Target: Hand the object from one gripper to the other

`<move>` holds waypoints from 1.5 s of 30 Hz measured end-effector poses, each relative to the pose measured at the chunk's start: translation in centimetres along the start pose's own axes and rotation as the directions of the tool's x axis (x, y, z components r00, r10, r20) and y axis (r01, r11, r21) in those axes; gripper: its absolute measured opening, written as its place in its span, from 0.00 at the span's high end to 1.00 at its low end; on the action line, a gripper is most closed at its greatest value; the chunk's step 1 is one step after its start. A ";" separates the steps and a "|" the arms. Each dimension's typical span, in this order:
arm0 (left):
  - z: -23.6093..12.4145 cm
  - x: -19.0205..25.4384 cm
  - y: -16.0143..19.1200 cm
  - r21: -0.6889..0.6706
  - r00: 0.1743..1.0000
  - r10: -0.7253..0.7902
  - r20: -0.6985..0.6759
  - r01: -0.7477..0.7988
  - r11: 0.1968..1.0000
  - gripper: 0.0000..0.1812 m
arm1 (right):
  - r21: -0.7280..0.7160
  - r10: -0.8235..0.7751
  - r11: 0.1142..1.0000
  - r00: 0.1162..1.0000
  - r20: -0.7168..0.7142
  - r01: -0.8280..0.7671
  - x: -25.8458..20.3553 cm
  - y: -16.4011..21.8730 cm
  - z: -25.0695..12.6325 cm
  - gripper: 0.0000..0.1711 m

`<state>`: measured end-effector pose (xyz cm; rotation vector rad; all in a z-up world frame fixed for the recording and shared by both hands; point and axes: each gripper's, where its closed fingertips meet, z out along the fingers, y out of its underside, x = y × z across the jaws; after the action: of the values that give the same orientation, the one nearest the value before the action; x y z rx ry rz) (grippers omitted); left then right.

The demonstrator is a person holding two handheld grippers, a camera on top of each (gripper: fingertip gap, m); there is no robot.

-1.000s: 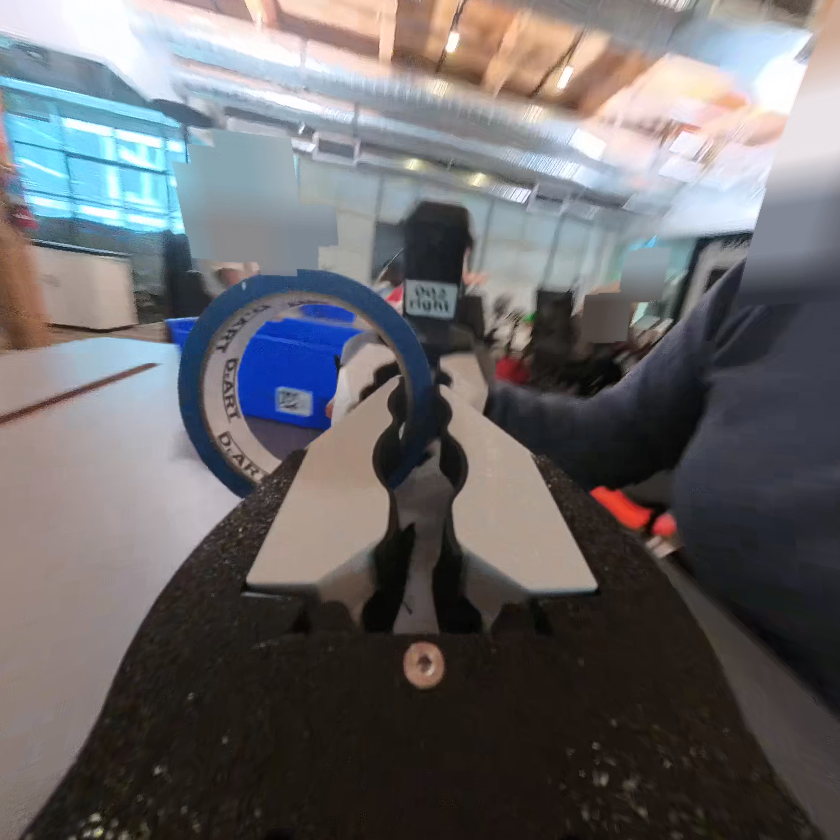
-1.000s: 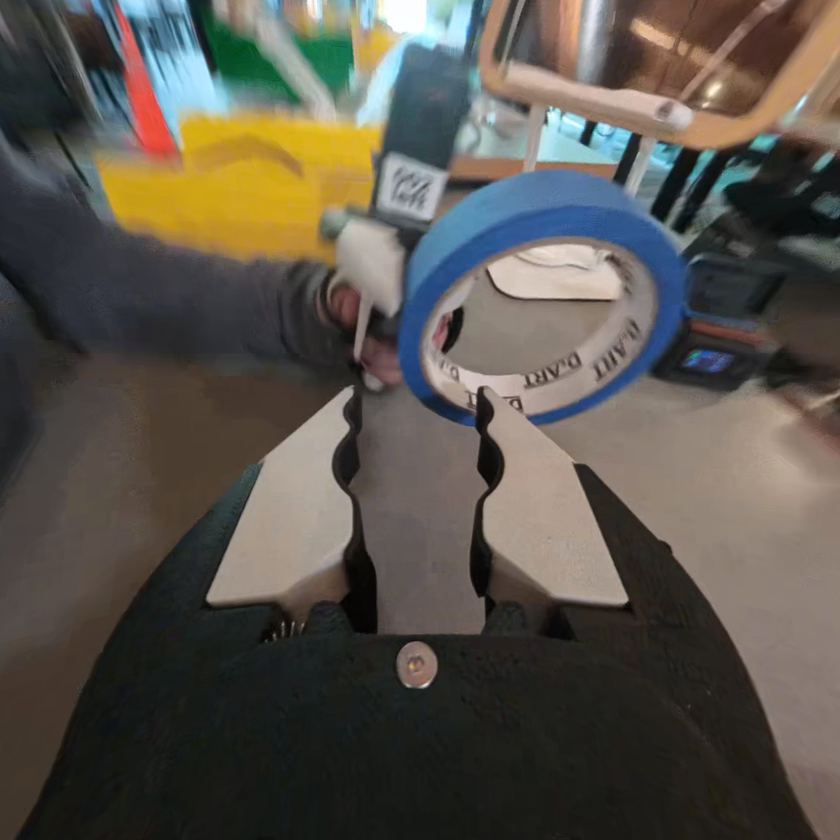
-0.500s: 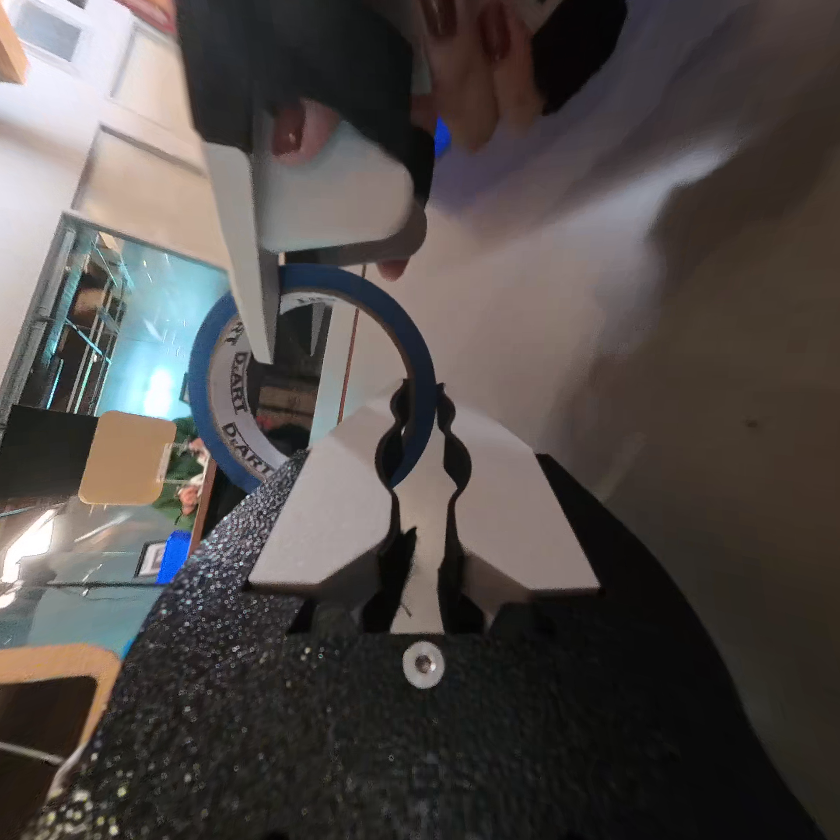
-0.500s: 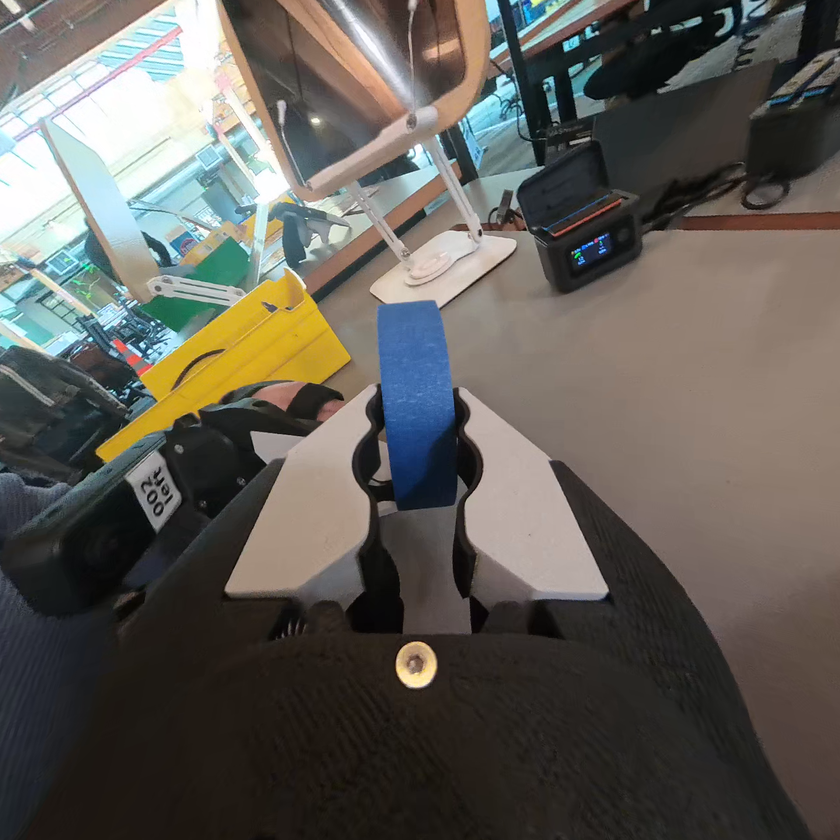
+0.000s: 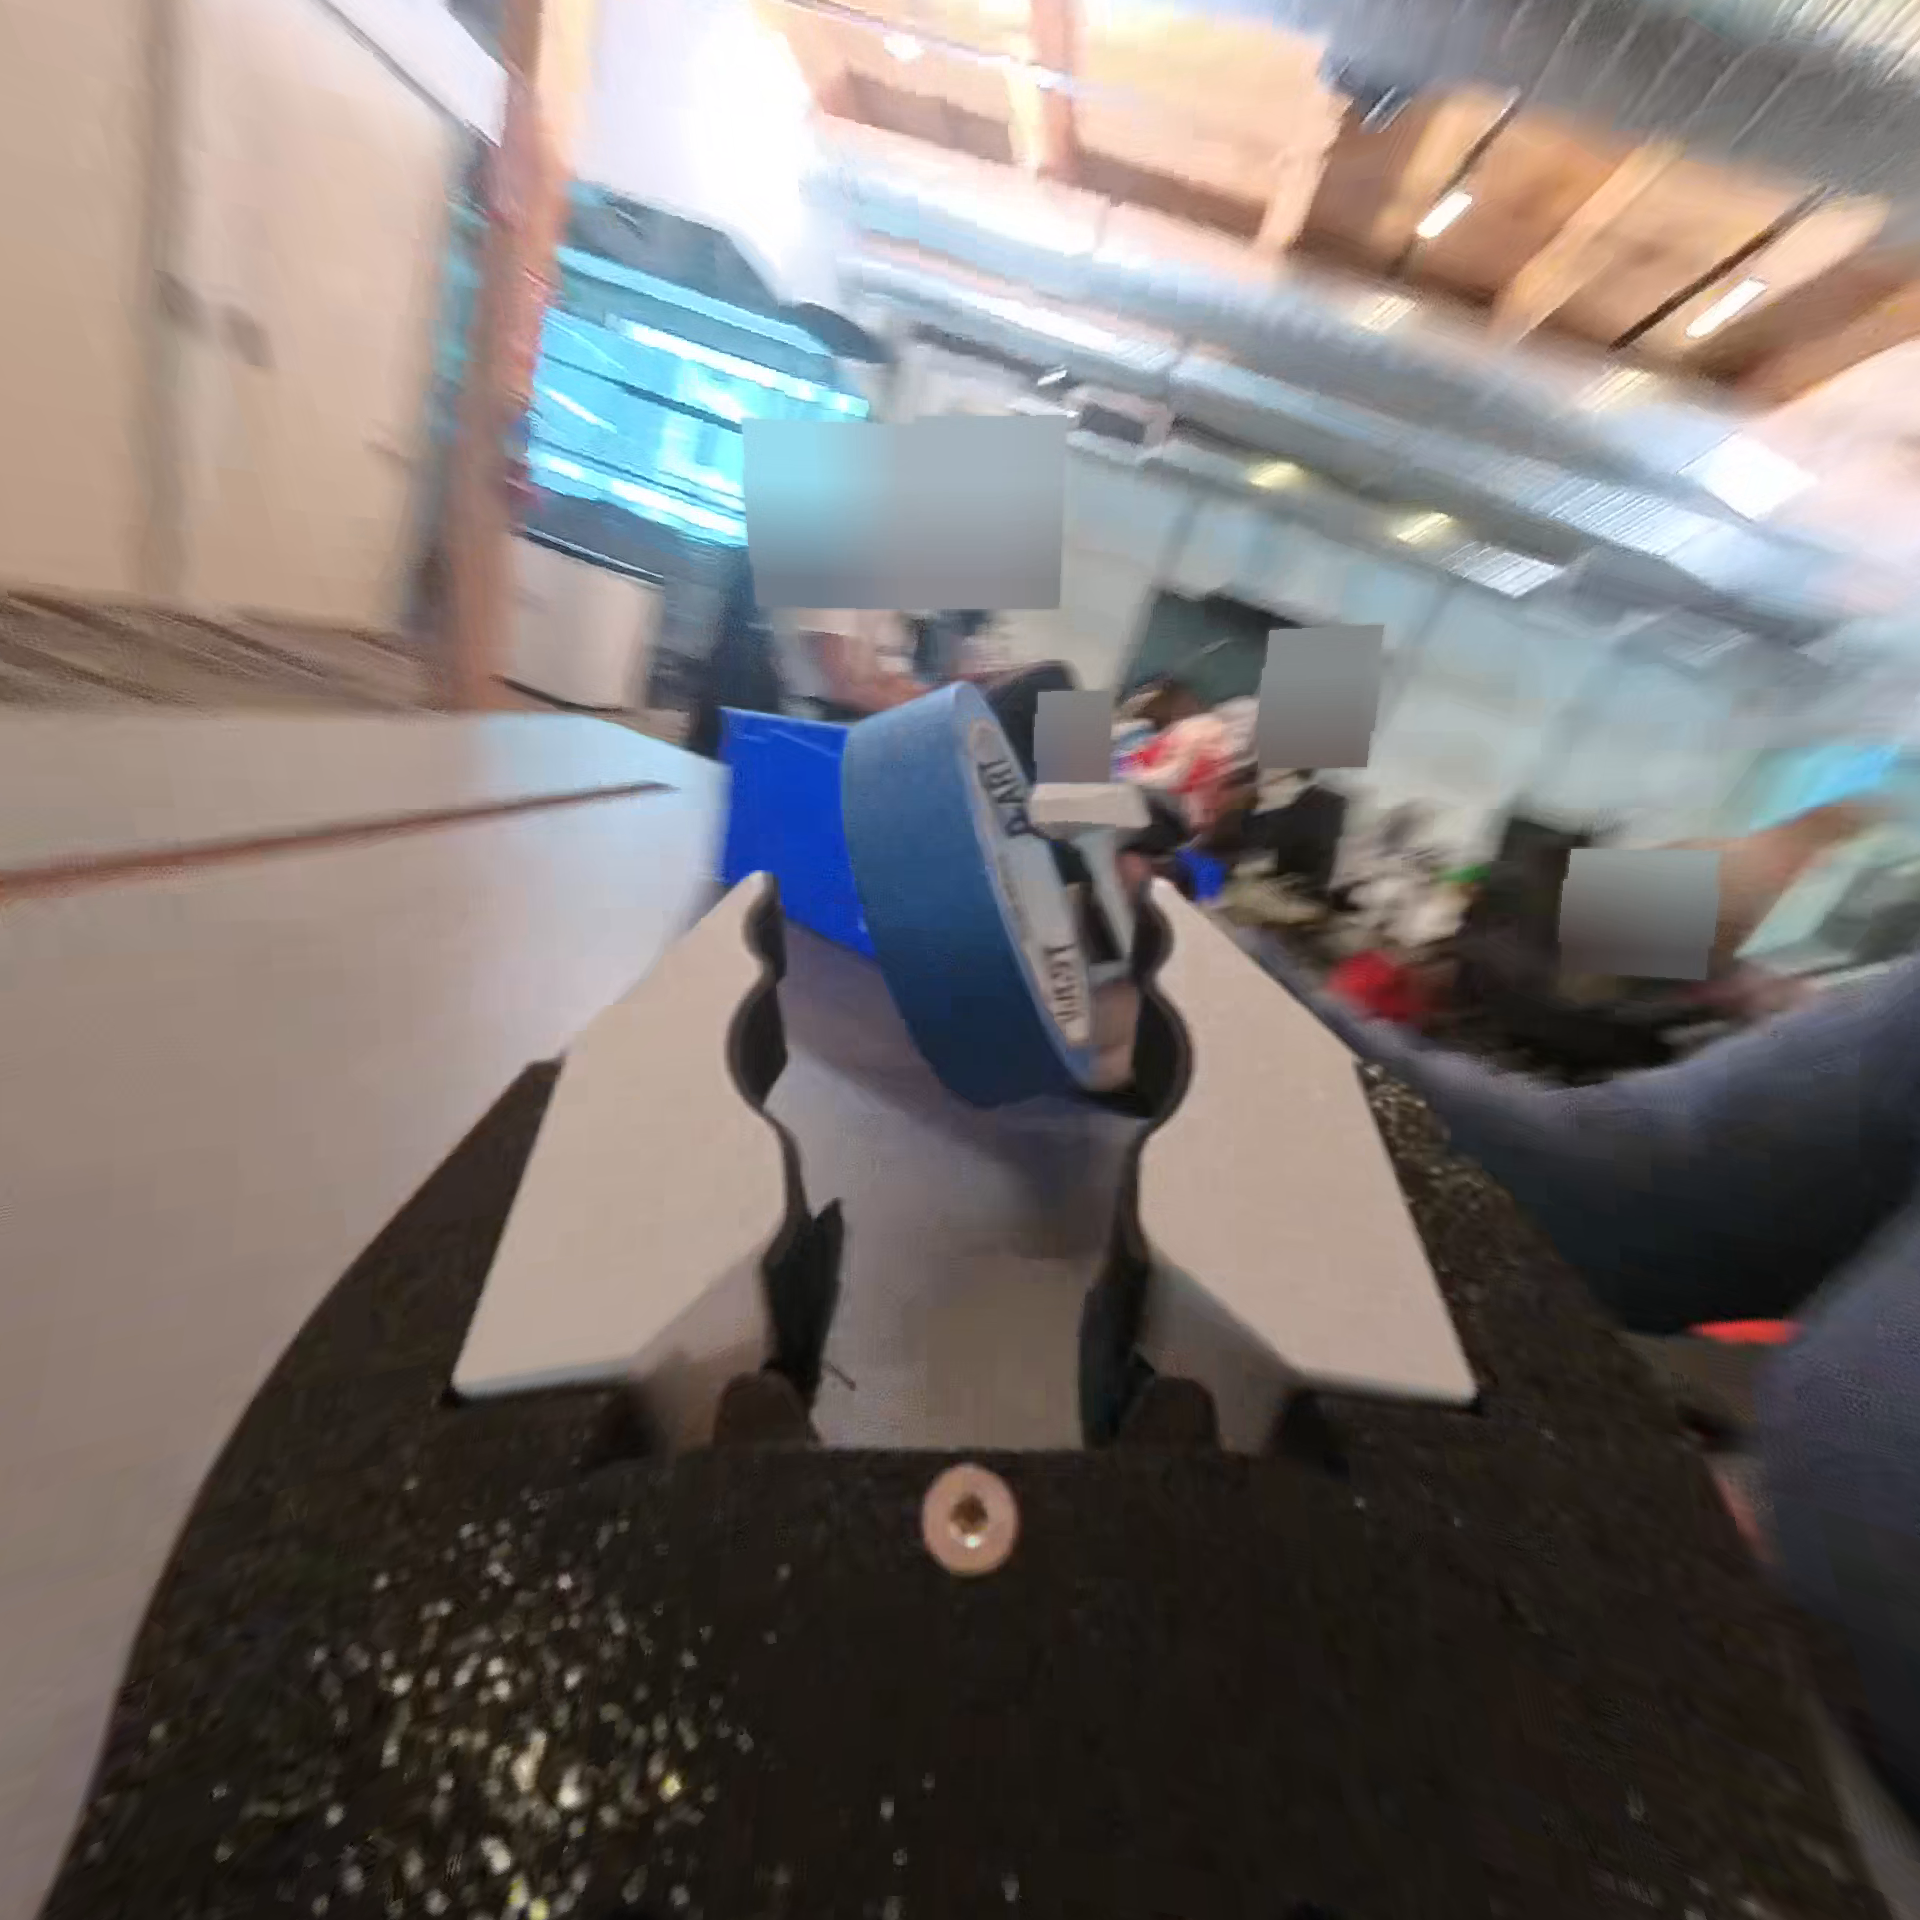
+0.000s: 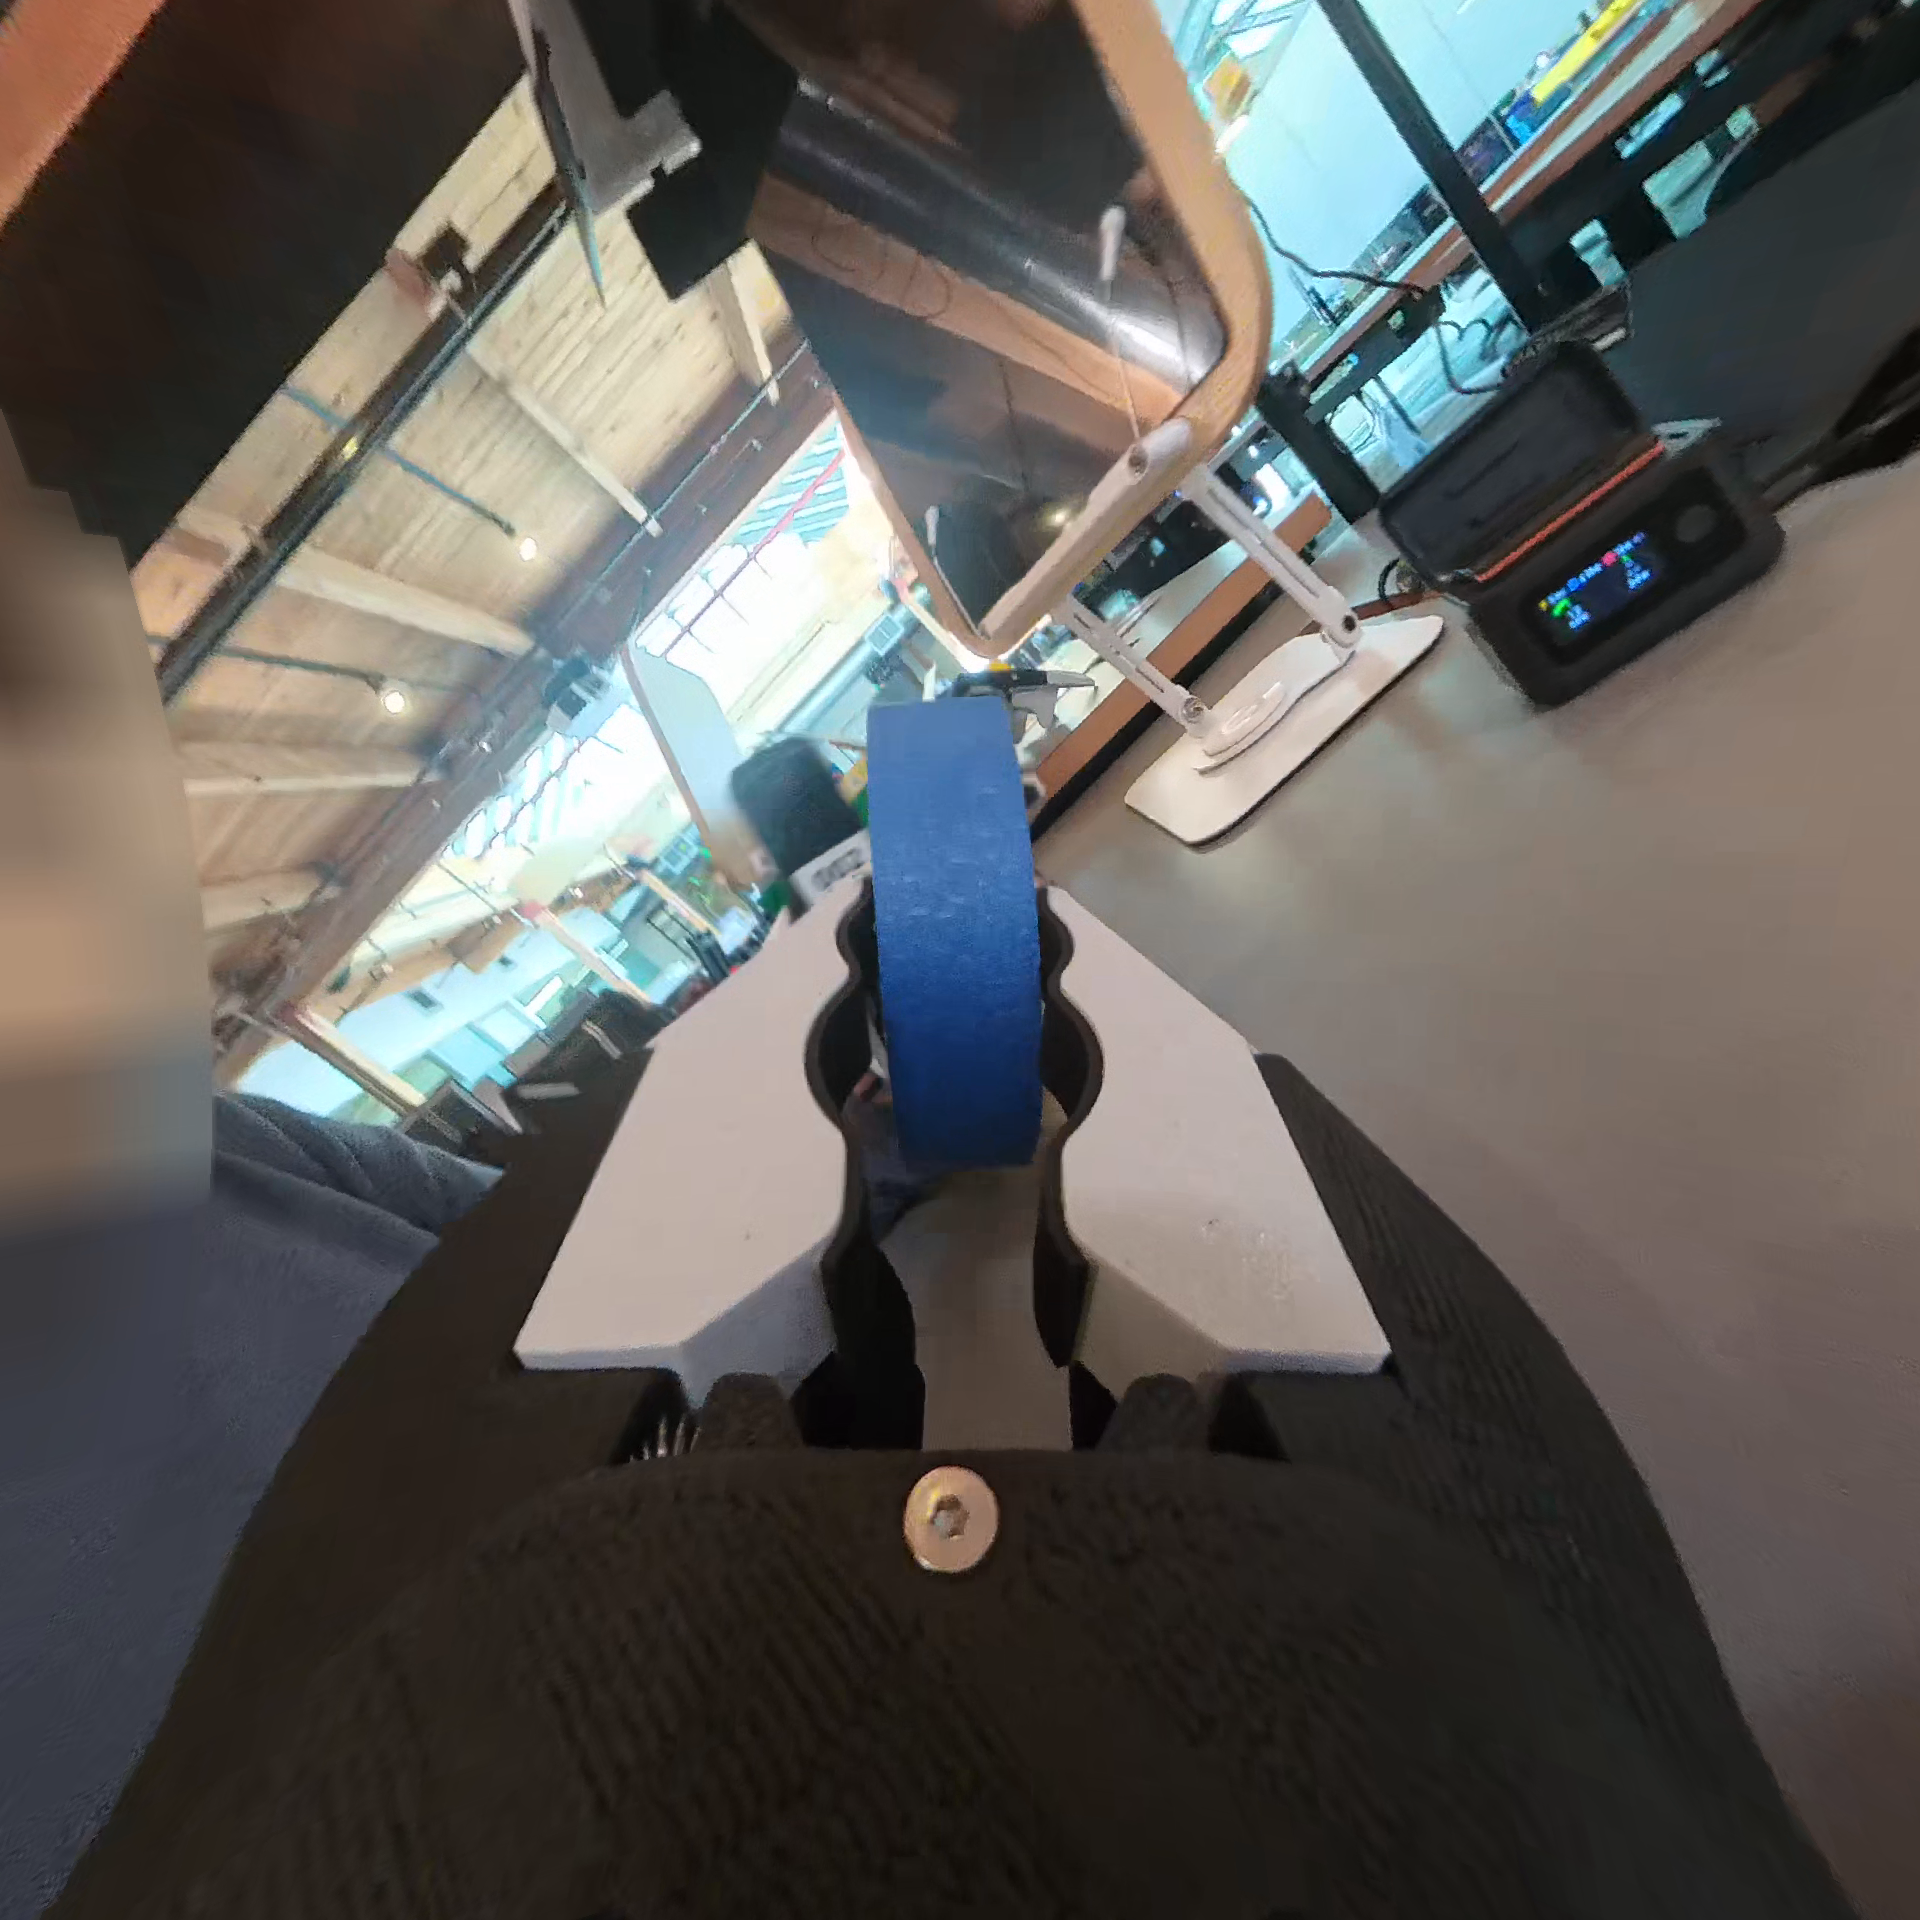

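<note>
The right claw (image 6: 956, 997) squeezes the blue tape (image 6: 956, 935) by its flat sides, the left claw (image 5: 956, 935) gapes wide just under the tape, holding nothing, so a bump could knock the tape loose.

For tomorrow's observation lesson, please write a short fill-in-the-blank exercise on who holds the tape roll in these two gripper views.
1. The tape roll is coloured ____.
2. The roll is clamped between the fingers of the ____ gripper.
3. The left gripper has its jaws ____, gripping nothing.
4. On the grey table stands a black box with a small lit ____.

Missing words: blue; right; open; screen
</note>
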<state>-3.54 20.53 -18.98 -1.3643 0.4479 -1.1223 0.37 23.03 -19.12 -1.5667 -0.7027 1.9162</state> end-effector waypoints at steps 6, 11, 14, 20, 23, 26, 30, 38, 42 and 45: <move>-0.2 1.0 0.7 -0.024 0.944 -0.255 -0.212 0.256 0.966 0.87 | -0.051 -0.194 0.980 0.981 0.012 0.194 -1.3 0.7 0.4 0.84; -0.3 2.8 -0.1 0.002 0.981 0.097 -0.166 -0.098 0.995 0.87 | -0.042 -0.252 0.966 0.966 0.053 0.254 -2.8 0.5 0.4 0.82; -0.3 3.6 -0.2 -0.009 0.976 0.033 -0.215 -0.035 0.999 0.87 | -0.053 -0.361 0.930 0.931 0.061 0.364 -4.0 0.5 0.4 0.83; 0.1 4.0 0.4 -0.010 0.965 0.189 -0.183 -0.194 0.981 0.86 | -0.063 -0.420 0.905 0.907 0.014 0.420 -4.2 0.2 0.5 0.81; -0.1 2.7 -0.6 -0.023 0.883 0.469 0.018 -0.469 0.883 0.86 | -0.069 -0.291 0.955 0.956 -0.038 0.288 -3.2 -0.1 0.8 0.50; -0.6 1.4 -1.1 -0.173 0.607 0.770 0.196 -0.752 0.636 0.86 | -0.018 -0.067 0.998 0.996 -0.058 0.066 -2.1 -0.8 0.7 0.42; -0.5 0.4 0.5 -0.478 -0.038 0.993 0.109 -0.878 0.018 0.86 | -0.028 0.215 0.976 0.976 -0.021 -0.216 -1.3 0.3 1.2 0.45; 0.9 0.9 3.9 -0.463 -0.239 0.969 -0.059 -0.854 -0.239 0.85 | -0.080 0.250 0.964 0.966 -0.063 -0.255 0.1 2.2 1.8 0.84; 0.1 -1.5 3.7 -0.500 0.197 0.978 0.071 -0.841 0.206 0.70 | -0.100 -0.072 0.994 0.976 -0.204 0.053 1.1 1.6 1.4 0.87; -0.5 -2.1 3.0 -0.402 0.594 0.786 0.172 -0.686 0.606 0.67 | -0.200 -0.441 0.897 0.826 -0.352 0.394 2.2 0.6 0.7 0.87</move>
<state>-3.77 21.49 -22.53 -1.3709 0.8672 -0.0978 -0.76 24.11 -20.91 -1.6338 -0.9057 1.2138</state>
